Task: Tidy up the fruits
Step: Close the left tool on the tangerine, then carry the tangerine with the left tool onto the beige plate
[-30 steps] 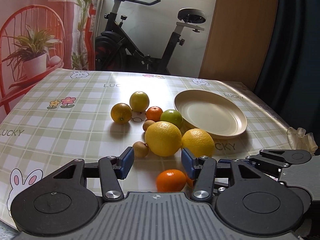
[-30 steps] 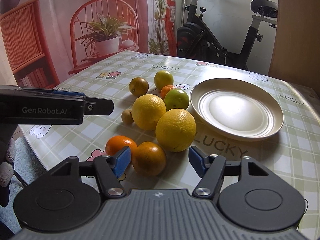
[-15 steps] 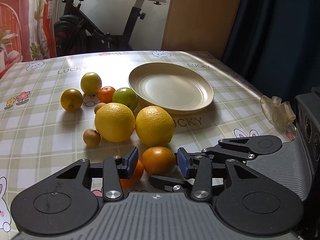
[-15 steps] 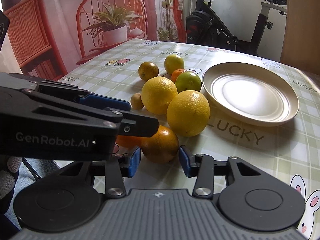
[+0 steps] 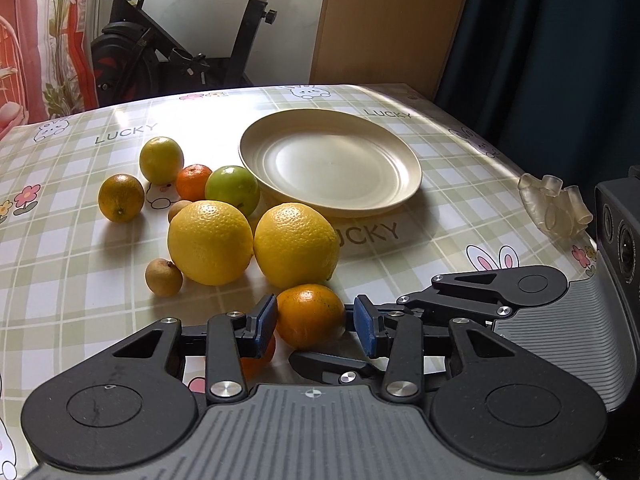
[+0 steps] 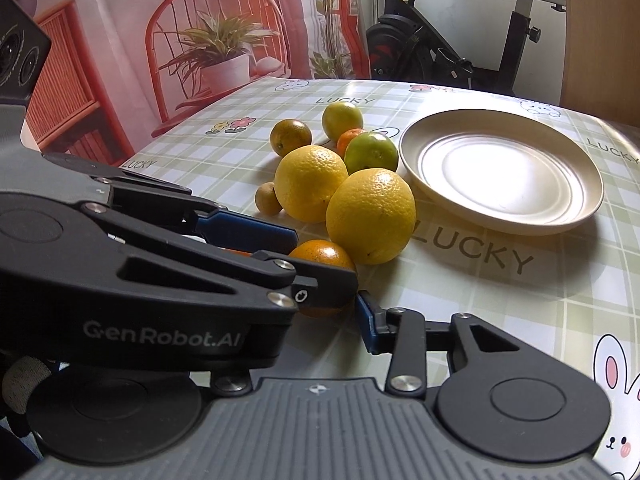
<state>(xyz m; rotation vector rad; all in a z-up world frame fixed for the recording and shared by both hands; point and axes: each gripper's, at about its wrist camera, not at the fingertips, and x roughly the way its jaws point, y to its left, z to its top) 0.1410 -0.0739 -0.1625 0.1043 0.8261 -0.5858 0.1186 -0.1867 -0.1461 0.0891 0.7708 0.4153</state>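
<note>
Both claws have closed in on the near orange [image 5: 310, 316] on the bench [image 5: 440, 208]; left claw [image 5: 316, 320] brackets it, still slightly agape. The right claw [image 6: 320, 312] looks agape, its left finger hidden. The orange looks light, firm and rollable: pinch its widest middle, then carry it to the plate [image 5: 332, 168] far right.

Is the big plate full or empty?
Empty. The plate shows only its bare cream inside; every fruit, like the nearest orange, sits on the table.

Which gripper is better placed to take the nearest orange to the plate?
Left, probably. The left gripper has its open fingers on both sides of the orange. The right gripper is partly hidden behind it, and the plate is empty.
</note>
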